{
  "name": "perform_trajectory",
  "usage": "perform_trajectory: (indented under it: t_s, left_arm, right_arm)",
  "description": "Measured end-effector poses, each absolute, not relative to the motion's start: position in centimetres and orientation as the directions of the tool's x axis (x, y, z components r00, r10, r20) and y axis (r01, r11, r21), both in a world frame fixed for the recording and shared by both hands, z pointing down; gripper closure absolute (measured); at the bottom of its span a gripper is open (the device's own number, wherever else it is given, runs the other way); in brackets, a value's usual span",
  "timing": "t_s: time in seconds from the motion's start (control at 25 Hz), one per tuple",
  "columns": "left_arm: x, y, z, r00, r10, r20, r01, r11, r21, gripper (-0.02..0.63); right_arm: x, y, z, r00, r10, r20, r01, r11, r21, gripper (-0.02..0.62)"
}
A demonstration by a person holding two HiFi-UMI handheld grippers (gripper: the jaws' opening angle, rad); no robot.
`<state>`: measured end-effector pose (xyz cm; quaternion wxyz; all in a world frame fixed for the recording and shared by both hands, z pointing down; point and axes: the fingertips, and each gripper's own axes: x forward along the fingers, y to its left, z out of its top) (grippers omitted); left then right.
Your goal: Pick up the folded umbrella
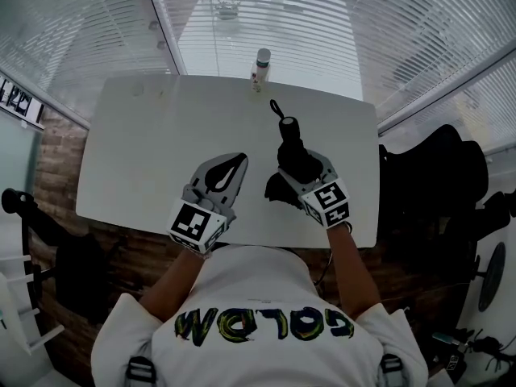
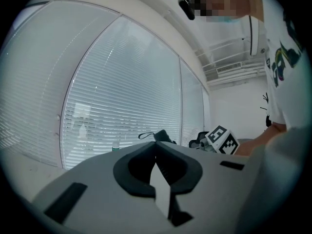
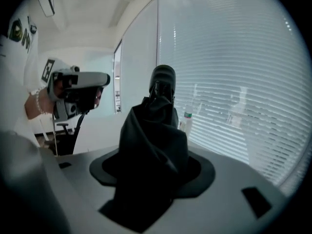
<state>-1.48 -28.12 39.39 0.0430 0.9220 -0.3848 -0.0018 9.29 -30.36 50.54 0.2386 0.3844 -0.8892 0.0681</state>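
The folded black umbrella (image 1: 295, 156) hangs above the white table (image 1: 153, 143), its knobbed handle (image 1: 288, 125) and wrist strap pointing toward the window. My right gripper (image 1: 292, 166) is shut on its cloth body, and in the right gripper view the umbrella (image 3: 153, 135) fills the space between the pads, handle upward. The left gripper (image 1: 240, 158) hovers beside it to the left, shut, nothing in it. From the left gripper view (image 2: 156, 144) the umbrella (image 2: 163, 136) peeks over the jaws.
A small bottle (image 1: 262, 64) stands at the table's far edge by the blinds. A black office chair (image 1: 435, 192) sits right of the table and another chair (image 1: 32, 216) to the left. Blinded windows close off the far side.
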Motion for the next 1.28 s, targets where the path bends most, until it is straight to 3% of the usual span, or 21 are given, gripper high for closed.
perform_trajectory:
  t_s: [0.32, 0.56, 1.28]
  left_arm:
    - [-0.1, -28.0, 37.1, 0.708, -0.706, -0.008, -0.705, -0.708, 0.044, 0.595]
    - [0.4, -28.1, 36.8, 0.703, -0.711, -0.01, -0.71, -0.703, 0.047, 0.595]
    - [0.3, -28.1, 36.0, 0.702, -0.712, -0.022, -0.711, -0.702, 0.033, 0.595]
  right_arm:
    - [11.3, -28.8, 43.0, -0.549, -0.794, 0.262, -0.806, 0.586, 0.086, 0.334]
    - [12.6, -27.3, 39.0, -0.548, -0.822, 0.156, -0.825, 0.562, 0.061, 0.334]
    - [13.5, -25.6, 36.1, -0.52, -0.85, 0.078, -0.847, 0.526, 0.081, 0.336]
